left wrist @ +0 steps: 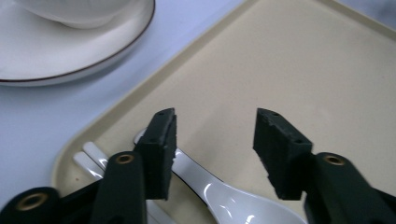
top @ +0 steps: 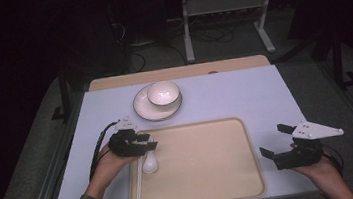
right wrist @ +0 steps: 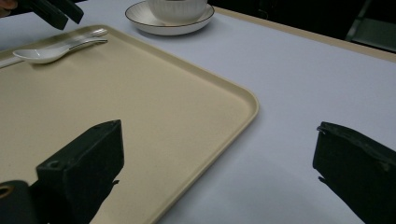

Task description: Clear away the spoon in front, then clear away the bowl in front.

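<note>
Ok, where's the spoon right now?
The spoon lies in the tray near its left edge in the high view, beside the chopsticks, with the open left gripper over its handle.

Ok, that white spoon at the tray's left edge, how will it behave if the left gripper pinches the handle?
The spoon looks glazed and glossy, so the handle may slip between the pads. It seems rigid ceramic: probably no flex, and likely to chip if dropped. Its bowl end looks heavier, so it may tilt down once it lifts off the tray. The left gripper stands open above it.
</note>
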{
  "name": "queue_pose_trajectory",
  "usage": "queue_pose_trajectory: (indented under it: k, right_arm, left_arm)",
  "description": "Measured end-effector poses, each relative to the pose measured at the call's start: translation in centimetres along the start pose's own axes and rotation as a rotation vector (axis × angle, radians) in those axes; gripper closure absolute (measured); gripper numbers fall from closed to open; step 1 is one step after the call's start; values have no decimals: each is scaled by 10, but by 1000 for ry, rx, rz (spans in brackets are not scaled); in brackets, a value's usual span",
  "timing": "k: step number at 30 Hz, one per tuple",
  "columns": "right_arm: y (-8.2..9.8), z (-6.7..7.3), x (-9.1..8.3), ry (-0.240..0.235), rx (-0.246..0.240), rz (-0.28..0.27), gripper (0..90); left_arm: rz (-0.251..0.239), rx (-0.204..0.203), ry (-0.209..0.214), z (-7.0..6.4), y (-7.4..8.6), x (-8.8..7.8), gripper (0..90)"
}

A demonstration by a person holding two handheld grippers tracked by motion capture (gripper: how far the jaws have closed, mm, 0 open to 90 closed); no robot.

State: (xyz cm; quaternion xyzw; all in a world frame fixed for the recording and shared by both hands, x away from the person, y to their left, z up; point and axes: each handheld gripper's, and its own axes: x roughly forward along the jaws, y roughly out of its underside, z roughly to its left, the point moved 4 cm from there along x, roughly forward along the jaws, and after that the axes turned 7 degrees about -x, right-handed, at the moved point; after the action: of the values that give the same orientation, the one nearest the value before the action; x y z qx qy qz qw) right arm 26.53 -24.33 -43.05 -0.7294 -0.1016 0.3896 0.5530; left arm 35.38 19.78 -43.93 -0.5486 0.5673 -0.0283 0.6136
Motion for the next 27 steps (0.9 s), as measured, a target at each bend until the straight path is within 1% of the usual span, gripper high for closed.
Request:
queue_pose_trajectory:
  k: [1, 4, 5, 7, 8, 9, 11, 12, 13, 15, 16, 21, 22, 23, 27]
  right_arm:
    - [0, 0, 0, 0, 0, 0, 15]
    - [0, 0, 0, 0, 1, -1, 15]
    - [0, 0, 0, 0, 1, -1, 15]
    - [0, 0, 0, 0, 2, -1, 15]
    - [0, -1, 1, 0, 2, 0, 15]
    - [0, -1, 1, 0, 2, 0, 15]
    - [-1, -1, 1, 0, 3, -2, 15]
    - [-1, -1, 1, 1, 3, -2, 15]
    - [-1, -1, 1, 0, 2, -1, 15]
    - [0, -1, 1, 0, 2, 0, 15]
    - [0, -1, 1, 1, 3, -2, 15]
    - [0, -2, 0, 3, 4, -4, 15]
    - [0, -2, 0, 3, 4, -4, 15]
    - [0, -2, 0, 3, 4, -4, 15]
    - [0, -2, 1, 2, 4, -3, 15]
  left_arm:
    - [-3, -5, 0, 2, -2, 0, 479]
    - [-14, -19, -11, 8, -7, -2, 406]
    - [-17, -25, -15, 10, -9, -3, 368]
    - [-27, -35, -29, 16, -13, -5, 345]
    - [-32, -51, -34, 21, -17, -6, 331]
    - [-32, -51, -34, 21, -17, -6, 326]
    - [-40, -61, -45, 28, -21, -9, 310]
    - [-46, -73, -40, 31, -23, -9, 310]
    - [-58, -85, -46, 37, -29, -11, 309]
    - [-66, -96, -40, 44, -34, -13, 309]
    - [-66, -96, -40, 44, -34, -13, 302]
    - [-72, -114, -66, 59, -46, -14, 283]
    - [-73, -121, -70, 63, -52, -14, 281]
    - [-73, -121, -70, 63, -52, -14, 280]
    - [-77, -127, -78, 70, -63, -14, 276]
